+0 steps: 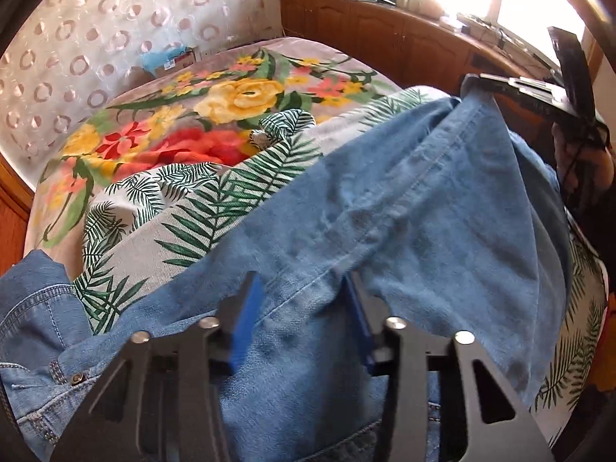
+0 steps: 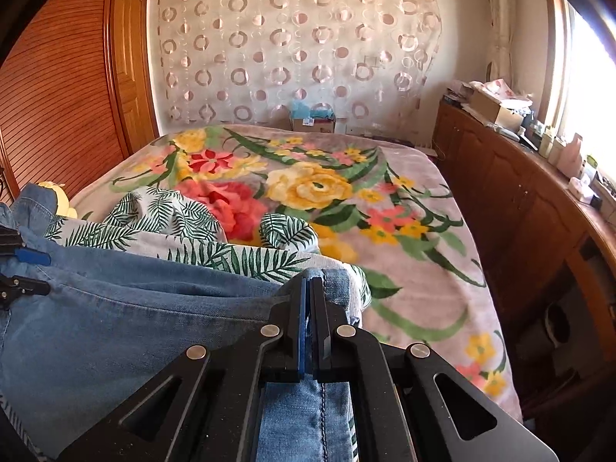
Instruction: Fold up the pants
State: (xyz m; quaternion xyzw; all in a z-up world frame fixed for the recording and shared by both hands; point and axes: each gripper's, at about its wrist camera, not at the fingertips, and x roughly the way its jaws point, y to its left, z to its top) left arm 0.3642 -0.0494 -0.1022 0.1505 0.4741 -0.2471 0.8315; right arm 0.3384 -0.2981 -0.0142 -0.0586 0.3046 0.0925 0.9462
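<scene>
The jeans (image 1: 404,208) lie across the lower half of both views on the bed (image 2: 404,231). The right gripper (image 2: 310,300) pinches a hem tight; the left gripper (image 1: 304,300), half open, straddles a seam without clearly pressing. Grasping step, likely; next, lift together.

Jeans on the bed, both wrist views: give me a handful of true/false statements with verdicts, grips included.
1. The right gripper is clamped on an edge of the jeans. True.
2. The left gripper hangs over bare blanket with no denim between its fingers. False: it sits over the jeans, with denim between its blue pads; whether they pinch it is unclear.
3. The jeans lie partly on a fern-print cloth. True.
4. The floral blanket is plain grey. False: it shows yellow, red and pink flowers.
5. A wooden cabinet runs along the window side of the bed. True.
</scene>
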